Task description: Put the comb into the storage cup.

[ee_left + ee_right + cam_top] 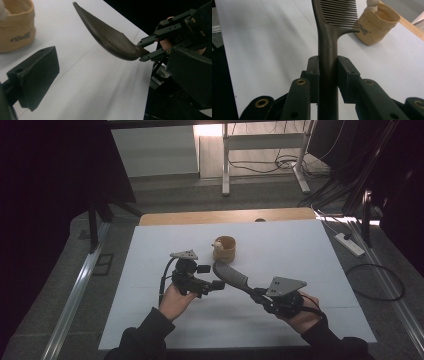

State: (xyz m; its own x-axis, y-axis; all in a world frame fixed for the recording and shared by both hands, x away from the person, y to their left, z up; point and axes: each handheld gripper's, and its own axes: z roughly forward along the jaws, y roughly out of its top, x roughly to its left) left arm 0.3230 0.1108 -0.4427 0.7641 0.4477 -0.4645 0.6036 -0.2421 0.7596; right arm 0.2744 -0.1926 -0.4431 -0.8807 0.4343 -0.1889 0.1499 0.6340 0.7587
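Two grippers working: right gripper [328, 72] clamping the dark comb [231, 274] by its handle, lifted above the white table [300, 270], pointing toward the tan cup [224, 248]. Left gripper [216, 284] hovering alongside, grip state unclear. Advising keeping the handle squarely pinched, easing the tip over the rim.

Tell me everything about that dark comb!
The comb is dark brown-black and looks like plastic, with a long handle and a row of fine, close teeth. The right claw is shut on its handle, holding it off the white table, its tip pointing toward the tan cup. Nothing else touches it.
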